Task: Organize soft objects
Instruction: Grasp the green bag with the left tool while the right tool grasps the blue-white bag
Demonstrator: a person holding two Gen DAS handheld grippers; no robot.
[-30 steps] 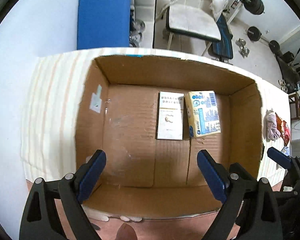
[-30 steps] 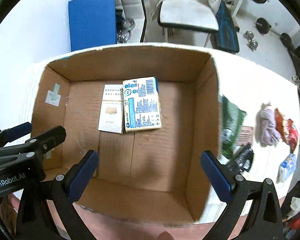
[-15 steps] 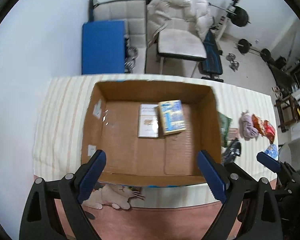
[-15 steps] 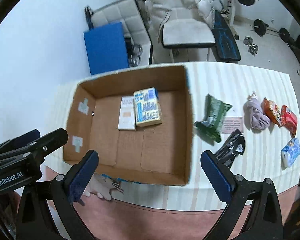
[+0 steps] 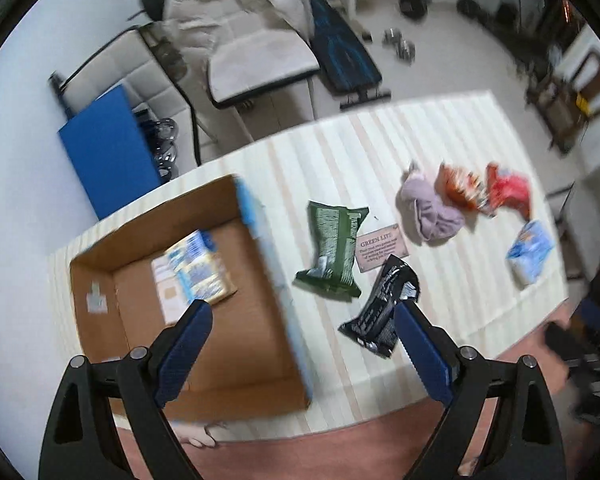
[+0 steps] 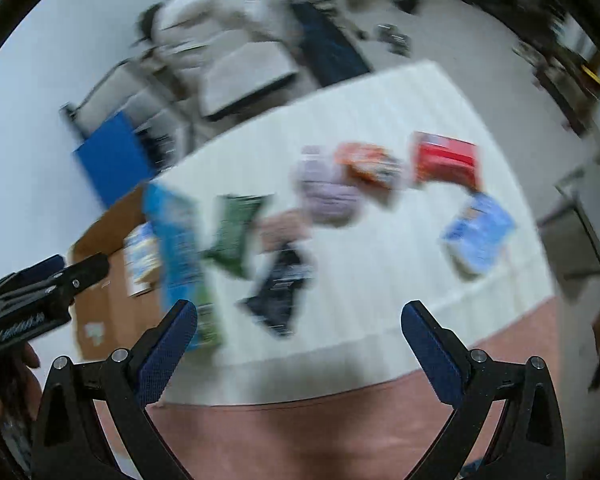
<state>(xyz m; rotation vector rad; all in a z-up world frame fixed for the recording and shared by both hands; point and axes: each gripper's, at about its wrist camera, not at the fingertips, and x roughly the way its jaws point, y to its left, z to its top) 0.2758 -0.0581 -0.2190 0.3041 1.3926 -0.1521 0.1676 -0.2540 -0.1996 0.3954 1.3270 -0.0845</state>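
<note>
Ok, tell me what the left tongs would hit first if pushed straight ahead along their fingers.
Probably the striped tablecloth between the open cardboard box and the crinkled black foil packet; the dark green snack bag lies just beyond. Depth is uncertain.

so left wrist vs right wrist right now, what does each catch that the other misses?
Left wrist only: sharp print on the tan card, and the cardboard box floor.
Right wrist only: the left gripper seen from outside, heavy motion blur.
Both: green pouch, black pouch, purple cloth, blue pack on the striped table.
</note>
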